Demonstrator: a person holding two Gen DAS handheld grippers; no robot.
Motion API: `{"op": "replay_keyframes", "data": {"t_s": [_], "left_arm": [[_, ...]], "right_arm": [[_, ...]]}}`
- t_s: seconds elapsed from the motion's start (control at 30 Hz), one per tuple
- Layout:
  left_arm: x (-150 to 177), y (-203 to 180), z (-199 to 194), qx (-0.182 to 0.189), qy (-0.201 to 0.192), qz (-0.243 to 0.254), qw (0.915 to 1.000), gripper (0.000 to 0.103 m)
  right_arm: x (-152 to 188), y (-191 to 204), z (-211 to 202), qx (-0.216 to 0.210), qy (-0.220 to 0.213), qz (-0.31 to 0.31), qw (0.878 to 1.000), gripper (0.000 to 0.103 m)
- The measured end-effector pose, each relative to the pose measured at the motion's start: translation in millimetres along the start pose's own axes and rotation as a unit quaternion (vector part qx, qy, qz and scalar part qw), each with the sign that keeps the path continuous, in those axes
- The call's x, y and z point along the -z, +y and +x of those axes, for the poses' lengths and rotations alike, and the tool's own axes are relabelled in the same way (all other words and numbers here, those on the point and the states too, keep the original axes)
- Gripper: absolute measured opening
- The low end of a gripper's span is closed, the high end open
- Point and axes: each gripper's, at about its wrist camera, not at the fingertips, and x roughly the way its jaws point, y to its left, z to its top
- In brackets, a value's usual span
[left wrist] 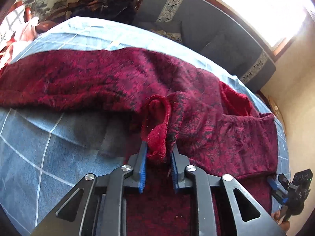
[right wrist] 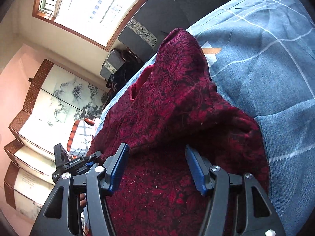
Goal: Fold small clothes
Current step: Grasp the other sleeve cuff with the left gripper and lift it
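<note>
A dark red patterned fleece garment (left wrist: pixel 122 80) lies spread across a blue checked sheet (left wrist: pixel 39 141). My left gripper (left wrist: pixel 158 149) is shut on a bunched fold of the garment's edge, cloth pinched between its blue pads, lifted slightly off the sheet. The right wrist view shows the same garment (right wrist: pixel 177 90) draped in a raised ridge. My right gripper (right wrist: pixel 157 149) is open, its blue pads (right wrist: pixel 195 165) wide apart over the cloth, with a fold edge lying between them. The right gripper also shows at the left wrist view's lower right (left wrist: pixel 285 188).
The sheet (right wrist: pixel 265 68) covers a bed-like surface. Dark grey cushions (left wrist: pixel 206 29) line the far side under a bright window (right wrist: pixel 88 5). A painted folding screen (right wrist: pixel 59 102) stands to one side. Pink and white cloth (left wrist: pixel 17 33) lies at the far left.
</note>
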Motion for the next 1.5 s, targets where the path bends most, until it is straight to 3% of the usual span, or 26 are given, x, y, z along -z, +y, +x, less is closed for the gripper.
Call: {"op": "replay_keyframes", "data": {"t_s": [0.2, 0.37, 0.4, 0.43, 0.5, 0.67, 0.73, 0.87, 1.0, 1.1, 1.17, 1.2, 1.3, 1.43, 1.5], "left_arm": [[-15.5, -29.3, -36.4, 0.058, -0.081, 0.023, 0.9947, 0.02], [-18.6, -51.1, -46.0, 0.06, -0.114, 0.06, 0.9898, 0.02], [-20.5, -53.1, -46.0, 0.066, -0.116, 0.06, 0.9892, 0.02], [-20.8, -54.0, -47.0, 0.071, -0.122, 0.06, 0.9882, 0.02], [-22.2, -57.8, -47.3, 0.077, -0.138, 0.064, 0.9853, 0.02], [-15.9, -54.1, -12.3, 0.033, -0.119, 0.079, 0.9892, 0.02], [-13.5, -41.3, 3.7, 0.013, -0.109, 0.071, 0.9914, 0.02], [-8.5, -20.0, 24.1, 0.014, -0.09, 0.051, 0.9945, 0.021], [-0.5, -22.2, 25.3, 0.008, -0.103, 0.061, 0.9928, 0.021], [0.9, -26.6, 19.1, 0.006, -0.118, 0.065, 0.9909, 0.021], [0.6, -27.4, 12.0, 0.013, -0.132, 0.06, 0.9893, 0.023], [1.0, -28.4, 9.8, 0.009, -0.14, 0.06, 0.9883, 0.025], [3.7, -26.3, 14.9, -0.011, -0.139, 0.053, 0.9889, 0.025], [9.2, -16.0, 28.4, -0.026, -0.117, 0.033, 0.9922, 0.028], [9.9, -7.9, 31.4, -0.018, -0.108, 0.009, 0.994, 0.029]], "right_arm": [[-9.7, 12.9, 15.5, -0.033, 0.01, 0.028, 0.999, 0.064], [-27.6, 8.4, 7.3, 0.037, -0.065, 0.036, 0.997, 0.062], [-29.8, 1.5, -0.9, 0.06, -0.088, 0.042, 0.993, 0.057], [-31.0, -6.8, -9.3, 0.076, -0.108, 0.051, 0.99, 0.042], [-29.5, -25.0, -20.2, 0.08, -0.116, 0.082, 0.987, 0.024], [-17.4, -40.2, -21.9, 0.016, -0.077, 0.087, 0.993, 0.028], [-15.2, -39.2, -28.9, 0.005, -0.068, 0.079, 0.995, 0.038], [-19.9, -22.6, -55.1, 0.037, -0.076, 0.039, 0.996, 0.038], [-50.0, 10.6, -63.4, 0.083, -0.104, -0.031, 0.991, 0.038], [-88.0, 25.4, -33.9, 0.138, -0.096, -0.08, 0.983, 0.034], [-111.5, 23.7, -5.1, 0.178, -0.077, -0.101, 0.976, 0.02], [-117.7, 22.7, 5.5, 0.196, -0.071, -0.109, 0.972, 0.008], [-132.4, 19.7, 36.2, 0.251, -0.062, -0.141, 0.955, 0.007], [-142.7, 6.5, 67.4, 0.301, -0.018, -0.127, 0.945, 0.005], [-138.1, 7.7, 66.8, 0.312, -0.017, -0.133, 0.941, 0.003]]}}
